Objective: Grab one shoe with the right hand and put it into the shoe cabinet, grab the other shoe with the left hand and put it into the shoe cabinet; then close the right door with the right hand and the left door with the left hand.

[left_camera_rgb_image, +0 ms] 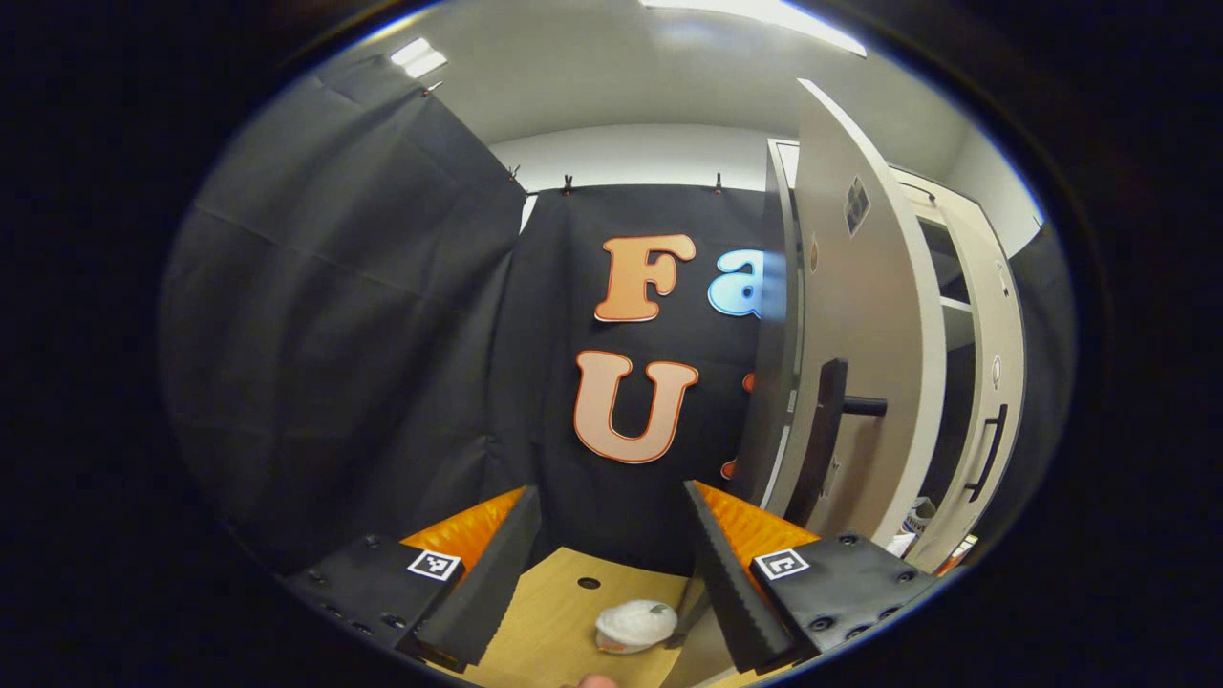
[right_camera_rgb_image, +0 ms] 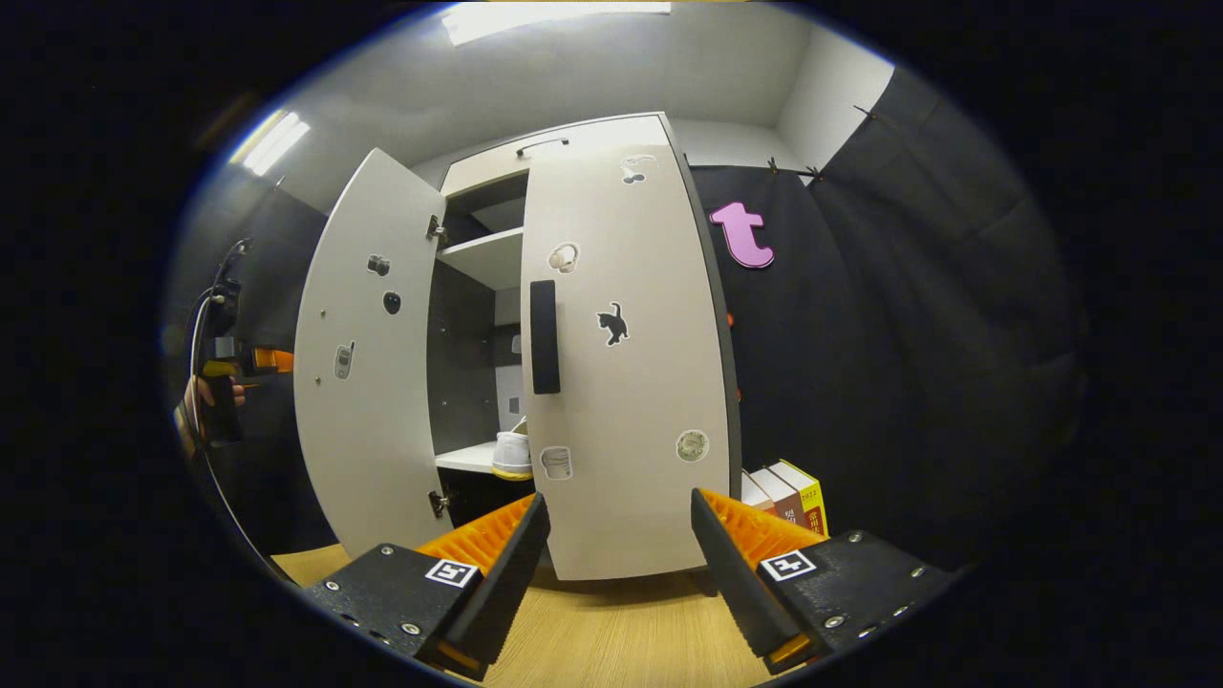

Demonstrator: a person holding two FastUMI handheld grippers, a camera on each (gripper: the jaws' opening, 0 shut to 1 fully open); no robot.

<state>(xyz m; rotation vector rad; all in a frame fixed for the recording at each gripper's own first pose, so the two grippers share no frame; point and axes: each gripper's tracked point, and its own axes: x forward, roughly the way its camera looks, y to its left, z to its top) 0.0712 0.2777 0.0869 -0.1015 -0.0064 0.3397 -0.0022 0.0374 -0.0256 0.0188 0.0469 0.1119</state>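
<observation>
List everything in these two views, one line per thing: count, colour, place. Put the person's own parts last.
Cabinet: one, pale grey, standing on the table.
Left door: one, pale grey with stickers, swung wide open.
Right door: one, pale grey with stickers, nearly closed, a gap left at its handle edge.
Handle: one, black, on the right door.
Shoe: one seen, white, on a cabinet shelf inside the gap.
Books: about three, red and yellow, right of the cabinet.
White lump: one, on the table below the left gripper; cannot tell what it is.
Table: one, light wood.
Left gripper: one, open, empty.
Right gripper: one, open, empty, facing the right door.
</observation>
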